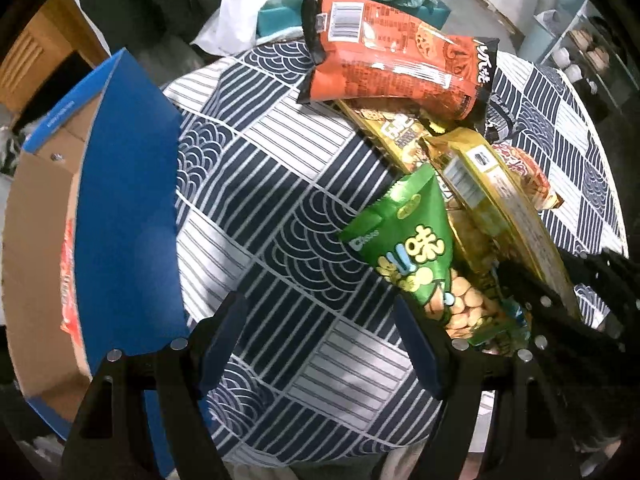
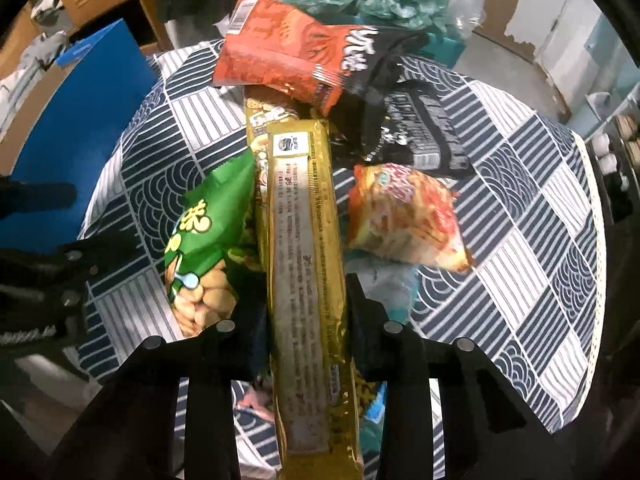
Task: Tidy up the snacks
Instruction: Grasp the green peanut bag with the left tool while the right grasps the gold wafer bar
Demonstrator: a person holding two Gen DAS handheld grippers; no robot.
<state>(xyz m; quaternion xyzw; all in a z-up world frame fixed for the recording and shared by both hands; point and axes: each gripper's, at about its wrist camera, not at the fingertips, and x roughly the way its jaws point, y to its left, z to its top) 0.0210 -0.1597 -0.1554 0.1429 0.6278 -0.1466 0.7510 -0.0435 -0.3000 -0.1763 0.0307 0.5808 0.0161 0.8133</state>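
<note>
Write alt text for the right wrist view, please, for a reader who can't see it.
A long gold snack pack runs between the black fingers of the right gripper, over a pile of snacks on a patterned tablecloth. A green bag lies left, an orange-red bag beyond.

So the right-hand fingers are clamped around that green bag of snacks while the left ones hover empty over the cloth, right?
Not quite: the right gripper holds the long gold packet, not the green bag, which lies beside it, as the right wrist view shows. The left gripper does hover empty over the patterned cloth.
</note>
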